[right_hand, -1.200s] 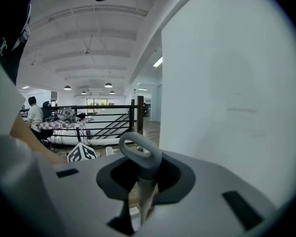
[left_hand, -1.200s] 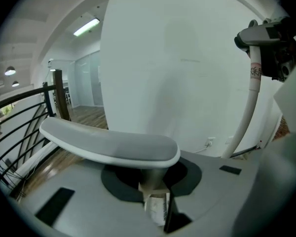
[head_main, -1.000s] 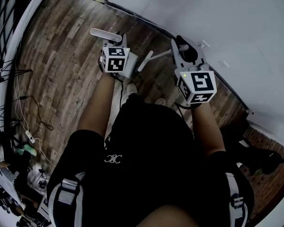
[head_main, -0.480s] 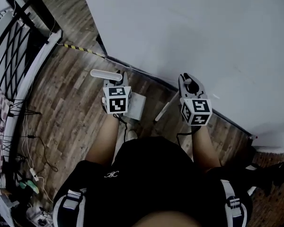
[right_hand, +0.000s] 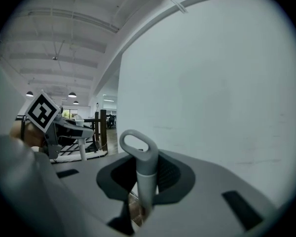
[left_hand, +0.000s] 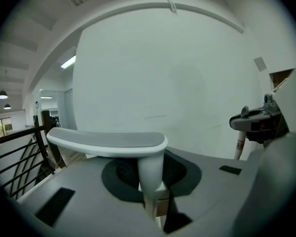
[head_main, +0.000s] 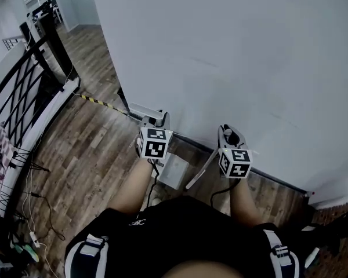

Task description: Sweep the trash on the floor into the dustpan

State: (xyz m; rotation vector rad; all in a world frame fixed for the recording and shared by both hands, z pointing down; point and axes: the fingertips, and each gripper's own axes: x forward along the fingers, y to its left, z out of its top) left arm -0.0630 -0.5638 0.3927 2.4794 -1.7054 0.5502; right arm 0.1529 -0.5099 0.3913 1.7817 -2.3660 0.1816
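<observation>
My left gripper (head_main: 155,124) is shut on the stem of the dustpan's white T-shaped handle (left_hand: 107,142), whose crossbar stands just above the jaws. The pale dustpan pan (head_main: 174,170) hangs below it over the wooden floor. My right gripper (head_main: 229,136) is shut on the broom's handle (right_hand: 139,158), which ends in a grey loop; its white shaft (head_main: 197,175) slants down toward the pan. Both grippers point at the white wall, close together. The broom head is hidden and no trash shows in any view.
A white wall (head_main: 238,62) rises directly ahead, meeting the wooden floor (head_main: 87,155) at a dark baseboard. A black railing (head_main: 23,97) runs along the left, with cables (head_main: 37,204) and clutter at the lower left. A yellow-black strip (head_main: 98,102) lies on the floor.
The head view has swung up toward the wall, so both grippers sit lower and closer together in the picture. They still hold the dustpan handle and the broom handle.
</observation>
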